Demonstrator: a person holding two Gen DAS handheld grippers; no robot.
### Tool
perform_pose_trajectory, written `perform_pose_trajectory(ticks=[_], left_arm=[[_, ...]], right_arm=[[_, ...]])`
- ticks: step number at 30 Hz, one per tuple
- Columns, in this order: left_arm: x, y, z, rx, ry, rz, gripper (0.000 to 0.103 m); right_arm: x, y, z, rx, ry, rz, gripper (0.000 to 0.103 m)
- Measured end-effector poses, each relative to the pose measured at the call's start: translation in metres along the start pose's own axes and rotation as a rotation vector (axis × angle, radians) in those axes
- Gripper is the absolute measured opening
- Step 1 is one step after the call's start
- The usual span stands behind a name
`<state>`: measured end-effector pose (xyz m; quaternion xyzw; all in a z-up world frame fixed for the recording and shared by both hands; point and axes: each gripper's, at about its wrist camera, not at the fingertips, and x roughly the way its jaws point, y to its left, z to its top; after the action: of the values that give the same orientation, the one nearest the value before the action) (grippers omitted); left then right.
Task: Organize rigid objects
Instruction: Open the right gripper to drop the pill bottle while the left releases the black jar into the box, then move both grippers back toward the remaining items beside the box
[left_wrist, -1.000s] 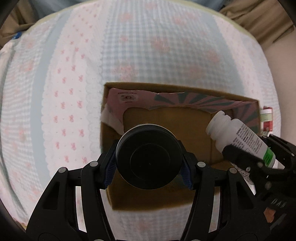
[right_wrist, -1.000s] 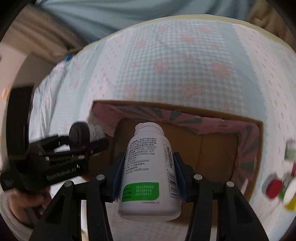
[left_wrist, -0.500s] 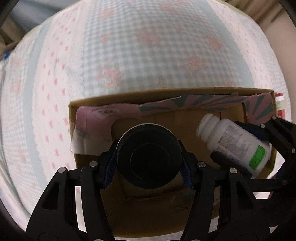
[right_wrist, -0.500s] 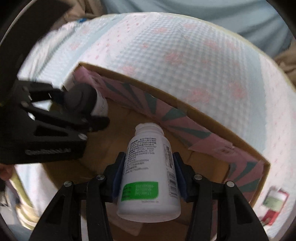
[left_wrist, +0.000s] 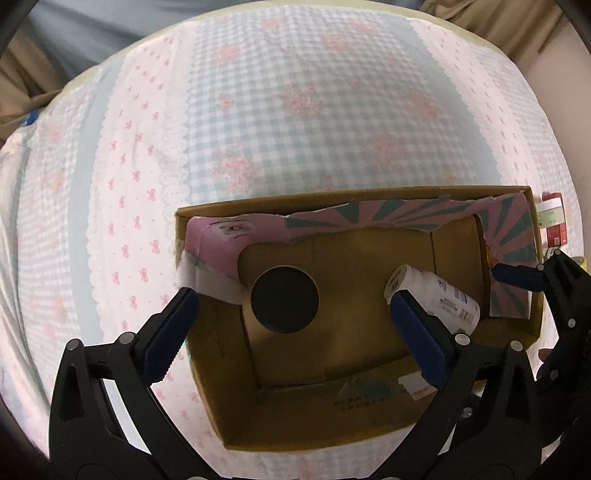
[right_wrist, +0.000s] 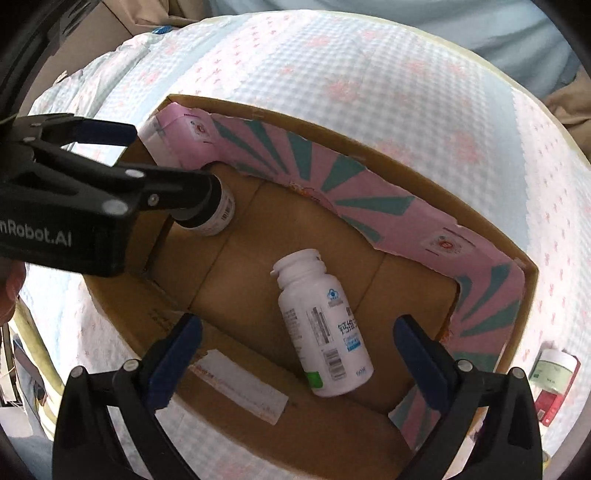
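A cardboard box (left_wrist: 369, 421) (right_wrist: 207, 343) with pink and teal lining sits on the checked cloth. A black-capped jar (left_wrist: 284, 299) (right_wrist: 212, 218) stands inside it at the left. A white pill bottle (right_wrist: 322, 327) (left_wrist: 439, 295) lies on its side on the box floor at the right. My left gripper (left_wrist: 291, 332) is open above the box, its blue pads either side of the jar and apart from it. My right gripper (right_wrist: 295, 354) is open over the bottle, not touching it. The left gripper's fingers (right_wrist: 122, 177) show in the right wrist view, partly hiding the jar.
The blue and pink checked cloth (left_wrist: 295, 110) covers a rounded table. Small red and green packets (left_wrist: 552, 218) (right_wrist: 554, 380) lie just right of the box. A person's clothing is beyond the table's far edge.
Both grippers have opened. The black-capped jar and the white bottle have left the jaws and now rest inside the box.
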<state>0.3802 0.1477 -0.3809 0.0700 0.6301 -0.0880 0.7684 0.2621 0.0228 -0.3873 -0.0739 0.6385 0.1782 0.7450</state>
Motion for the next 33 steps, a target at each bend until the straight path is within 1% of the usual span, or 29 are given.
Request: perform_pose_trajectory(ticks=[5, 9, 12, 18, 22, 23, 26, 29, 31, 33], left_arm=[[-0.016, 0.002, -0.012, -0.007, -0.021, -0.004, 0.103], [-0.041, 0.000, -0.018, -0.004, -0.058, 0.000, 0.103], [-0.067, -0.003, -0.024, -0.005, -0.095, 0.006, 0.103], [-0.136, -0.002, -0.056, -0.028, -0.189, -0.002, 0.103], [-0.174, -0.006, -0.078, -0.039, -0.246, -0.002, 0.103], [-0.185, -0.010, -0.086, -0.040, -0.263, -0.005, 0.103], [-0.211, -0.021, -0.104, -0.031, -0.302, -0.012, 0.103], [-0.233, -0.040, -0.118, -0.010, -0.345, -0.026, 0.103], [-0.243, -0.055, -0.125, 0.007, -0.361, -0.038, 0.103], [-0.252, -0.074, -0.131, 0.021, -0.374, -0.049, 0.103]], right_arm=[[-0.017, 0.001, -0.009, 0.012, -0.029, -0.011, 0.103], [-0.040, 0.004, -0.015, 0.014, -0.059, -0.019, 0.103], [-0.064, 0.009, -0.023, 0.016, -0.087, -0.029, 0.103], [-0.130, 0.021, -0.036, 0.061, -0.160, -0.035, 0.103], [-0.182, 0.027, -0.056, 0.128, -0.211, -0.056, 0.103], [-0.186, 0.035, -0.051, 0.144, -0.216, -0.061, 0.103], [-0.215, 0.032, -0.069, 0.214, -0.236, -0.091, 0.103], [-0.242, 0.025, -0.092, 0.277, -0.258, -0.134, 0.103], [-0.258, 0.015, -0.111, 0.327, -0.273, -0.145, 0.103], [-0.263, 0.005, -0.125, 0.370, -0.278, -0.154, 0.103]])
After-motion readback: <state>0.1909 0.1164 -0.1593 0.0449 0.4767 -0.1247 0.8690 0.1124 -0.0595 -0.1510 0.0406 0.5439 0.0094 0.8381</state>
